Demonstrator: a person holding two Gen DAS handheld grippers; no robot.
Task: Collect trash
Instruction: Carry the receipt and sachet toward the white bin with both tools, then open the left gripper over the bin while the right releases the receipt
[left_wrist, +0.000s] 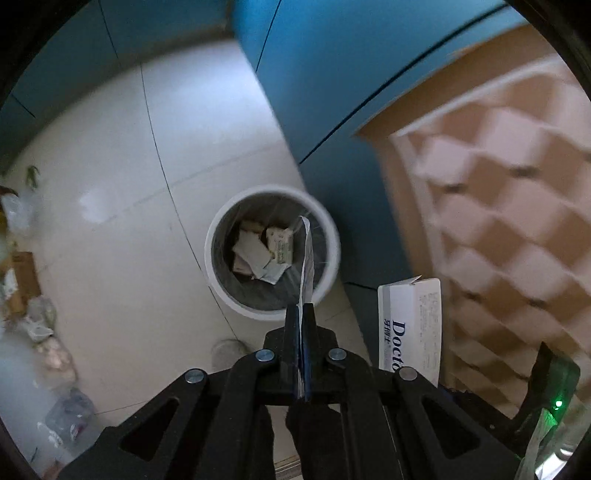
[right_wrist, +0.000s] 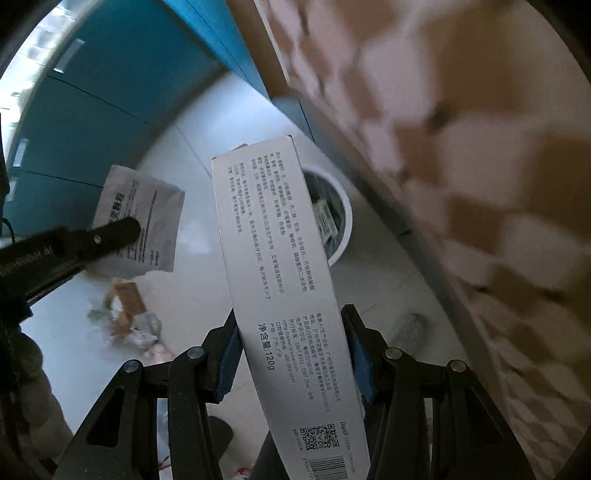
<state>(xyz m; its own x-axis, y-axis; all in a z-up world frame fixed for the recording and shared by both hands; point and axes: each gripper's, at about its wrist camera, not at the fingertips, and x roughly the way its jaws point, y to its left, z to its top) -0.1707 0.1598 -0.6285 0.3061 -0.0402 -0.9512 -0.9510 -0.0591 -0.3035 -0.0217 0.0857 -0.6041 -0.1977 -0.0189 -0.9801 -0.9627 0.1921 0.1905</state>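
Note:
My left gripper (left_wrist: 300, 314) is shut on a thin white printed packet (left_wrist: 306, 258), seen edge-on, held above a round white bin (left_wrist: 221, 288) on the floor. The bin holds several crumpled papers and small boxes (left_wrist: 262, 251). My right gripper (right_wrist: 291, 332) is shut on a long grey toothpaste box (right_wrist: 273, 240); the box (left_wrist: 410, 325) also shows at the right of the left wrist view. In the right wrist view the bin (right_wrist: 341, 206) lies partly hidden behind the box, and the left gripper (right_wrist: 122, 230) holds the packet (right_wrist: 147, 206) at the left.
Blue cabinets (left_wrist: 332, 92) stand behind the bin. A tan and white diamond-patterned surface (left_wrist: 498, 221) fills the right side. Loose trash and a cardboard box (right_wrist: 125, 310) lie on the pale tiled floor (left_wrist: 110, 221) at the left.

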